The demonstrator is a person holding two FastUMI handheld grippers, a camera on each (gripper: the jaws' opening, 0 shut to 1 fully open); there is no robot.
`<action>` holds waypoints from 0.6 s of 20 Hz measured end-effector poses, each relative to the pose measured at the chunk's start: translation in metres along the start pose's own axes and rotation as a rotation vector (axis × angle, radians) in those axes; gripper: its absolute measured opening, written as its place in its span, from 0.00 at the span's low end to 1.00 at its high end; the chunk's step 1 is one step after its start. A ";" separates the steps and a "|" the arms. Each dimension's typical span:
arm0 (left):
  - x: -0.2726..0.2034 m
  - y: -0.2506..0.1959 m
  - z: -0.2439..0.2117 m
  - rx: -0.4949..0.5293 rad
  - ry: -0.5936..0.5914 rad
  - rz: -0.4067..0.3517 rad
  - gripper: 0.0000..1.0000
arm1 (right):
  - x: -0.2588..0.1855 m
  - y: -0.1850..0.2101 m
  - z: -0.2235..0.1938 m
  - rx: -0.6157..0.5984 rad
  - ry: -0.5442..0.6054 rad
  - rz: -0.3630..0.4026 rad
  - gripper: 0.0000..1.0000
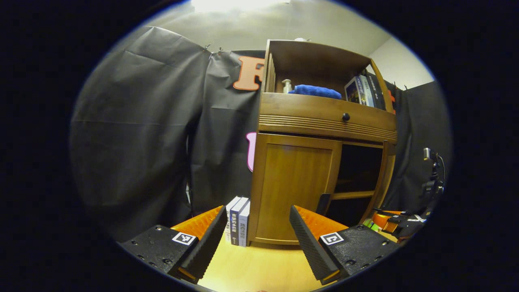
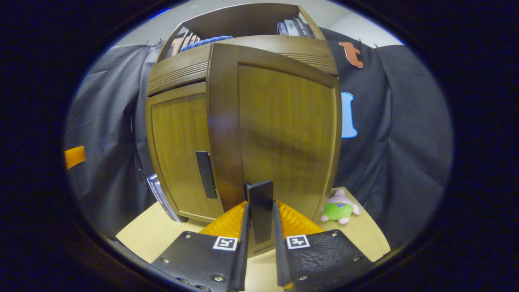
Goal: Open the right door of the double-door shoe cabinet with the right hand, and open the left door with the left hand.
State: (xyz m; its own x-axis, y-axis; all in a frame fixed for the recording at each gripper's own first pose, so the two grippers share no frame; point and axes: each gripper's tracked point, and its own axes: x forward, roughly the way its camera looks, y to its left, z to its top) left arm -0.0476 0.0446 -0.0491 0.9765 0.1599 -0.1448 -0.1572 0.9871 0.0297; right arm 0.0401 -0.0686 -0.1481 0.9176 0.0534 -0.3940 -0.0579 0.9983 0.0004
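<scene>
The wooden shoe cabinet [image 1: 324, 121] stands on a light table. Its left door [image 1: 296, 190] is closed, and its dark handle [image 1: 323, 204] sits at the door's inner edge. The right half gapes dark [image 1: 359, 174]. My left gripper [image 1: 257, 227] is open, a short way in front of the left door and touching nothing. In the right gripper view, the right door [image 2: 284, 134] is swung out toward me. My right gripper [image 2: 260, 213] is shut on its dark upright handle [image 2: 259, 194]. The left door [image 2: 178, 154] and its handle [image 2: 206, 174] lie behind it. The right gripper [image 1: 399, 223] also appears low on the right in the left gripper view.
Three books [image 1: 238, 221] lean against the cabinet's left side. A green and pink plush toy [image 2: 339, 209] lies on the table [image 2: 365, 235] beside the open door. A drawer with a dark knob [image 1: 345, 117] sits above the doors, below a shelf holding a blue cloth [image 1: 316, 91].
</scene>
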 end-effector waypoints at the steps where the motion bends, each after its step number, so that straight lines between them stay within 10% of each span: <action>1: 0.001 -0.007 -0.002 -0.004 0.006 -0.022 0.92 | -0.006 -0.003 -0.002 -0.011 0.002 -0.012 0.29; 3: 0.005 -0.019 -0.005 -0.007 0.016 -0.063 0.92 | 0.001 -0.036 -0.006 -0.061 -0.018 -0.123 0.29; 4: 0.005 -0.024 -0.008 -0.007 0.021 -0.080 0.92 | -0.011 -0.044 0.000 -0.065 -0.012 -0.138 0.00; 12: 0.005 -0.036 -0.011 0.016 0.031 -0.135 0.92 | -0.001 -0.018 0.036 -0.032 -0.093 -0.083 0.09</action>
State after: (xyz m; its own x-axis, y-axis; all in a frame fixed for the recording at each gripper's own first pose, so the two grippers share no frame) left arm -0.0386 0.0098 -0.0615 0.9834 0.0259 -0.1795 -0.0220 0.9995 0.0240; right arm 0.0542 -0.0855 -0.1142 0.9521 -0.0262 -0.3046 0.0088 0.9983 -0.0583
